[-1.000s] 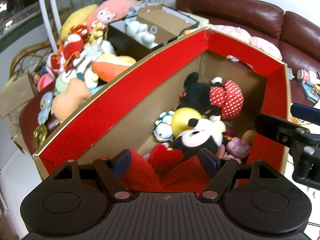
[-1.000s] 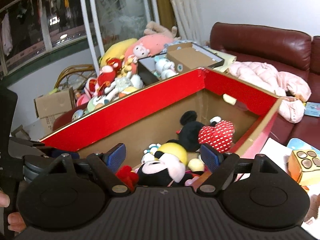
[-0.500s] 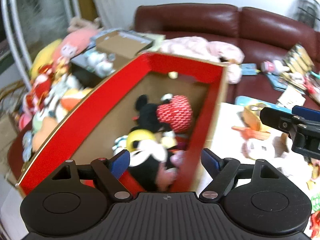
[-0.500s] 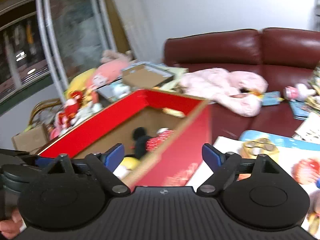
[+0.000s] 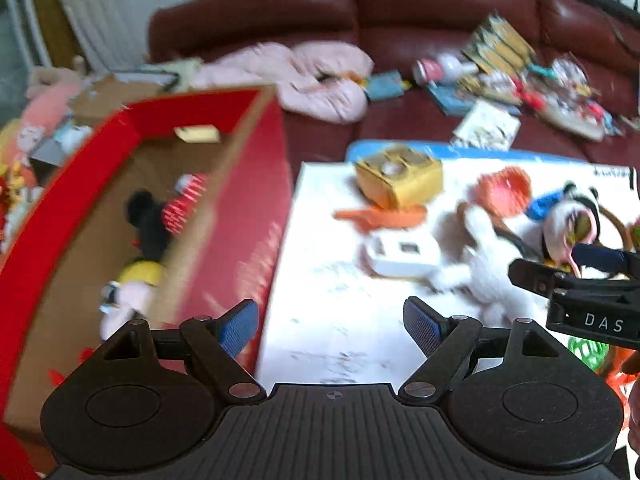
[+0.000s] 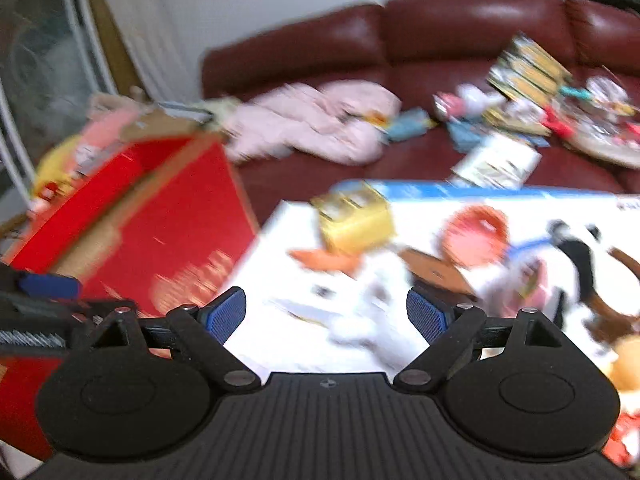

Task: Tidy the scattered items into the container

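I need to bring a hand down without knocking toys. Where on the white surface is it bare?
The near-left of the white surface is bare, between the red box and the white plush. Its far and right parts are crowded: yellow block, orange mesh ball.

White letters "DAS" stand on the black body of the right gripper (image 5: 582, 276), at the right edge; other print is too blurred.

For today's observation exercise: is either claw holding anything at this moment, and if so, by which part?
Nothing is held. The left claw and the right claw are both open, with only the white surface showing between their pads.
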{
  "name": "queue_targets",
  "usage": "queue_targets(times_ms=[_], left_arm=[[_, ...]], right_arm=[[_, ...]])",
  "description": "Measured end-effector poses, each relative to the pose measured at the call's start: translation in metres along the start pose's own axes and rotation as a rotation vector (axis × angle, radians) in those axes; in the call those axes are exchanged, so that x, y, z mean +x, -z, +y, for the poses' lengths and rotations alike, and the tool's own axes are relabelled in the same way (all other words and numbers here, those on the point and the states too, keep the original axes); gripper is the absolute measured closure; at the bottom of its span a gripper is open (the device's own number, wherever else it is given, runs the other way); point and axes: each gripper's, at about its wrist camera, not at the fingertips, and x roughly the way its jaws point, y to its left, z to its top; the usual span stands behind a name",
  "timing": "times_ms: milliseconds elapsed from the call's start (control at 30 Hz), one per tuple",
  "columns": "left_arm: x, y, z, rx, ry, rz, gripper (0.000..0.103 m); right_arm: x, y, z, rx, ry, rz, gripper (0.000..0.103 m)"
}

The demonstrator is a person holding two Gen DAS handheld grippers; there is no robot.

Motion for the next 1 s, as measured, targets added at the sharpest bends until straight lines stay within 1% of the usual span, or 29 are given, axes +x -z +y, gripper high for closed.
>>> queue_targets(times_ms=[133, 267, 400, 500, 667, 767, 867, 967, 1000], left_arm=[[0.033, 0.007, -0.014, 0.002, 0.019, 0.066, 0.015], [0.062, 0.008, -0.022, 0.012, 0.006, 0.097, 0.015], [0.083, 0.009, -0.028, 0.020, 0.008, 0.128, 0.015], [0.095, 0.008, -0.031, 0.021, 0.005, 0.147, 0.015], [0.109, 0.003, -0.029, 0.004, 0.003, 0.163, 0.015], [0.117, -0.002, -0.028, -0.007, -0.003, 0.170, 0.015], [0.125, -0.006, -0.029, -0.004, -0.010, 0.178, 0.015], [0.129, -0.007, -0.032, 0.007, -0.015, 0.181, 0.015], [0.131, -0.008, -0.032, 0.011, -0.014, 0.183, 0.015]], right_arm=[[0.011, 0.018, -0.031, 0.060, 0.030, 0.057, 0.014], [0.018, 0.029, -0.046, 0.044, 0.006, 0.073, 0.014], [0.028, 0.029, -0.048, 0.017, -0.021, 0.091, 0.014], [0.035, 0.027, -0.043, -0.033, -0.039, 0.095, 0.014], [0.051, 0.022, -0.045, -0.096, -0.018, 0.098, 0.014], [0.061, 0.018, -0.049, -0.118, -0.037, 0.113, 0.014], [0.071, 0.016, -0.047, -0.177, -0.051, 0.137, 0.014], [0.083, 0.015, -0.050, -0.177, -0.050, 0.161, 0.014], [0.085, 0.015, -0.050, -0.181, -0.049, 0.154, 0.014]])
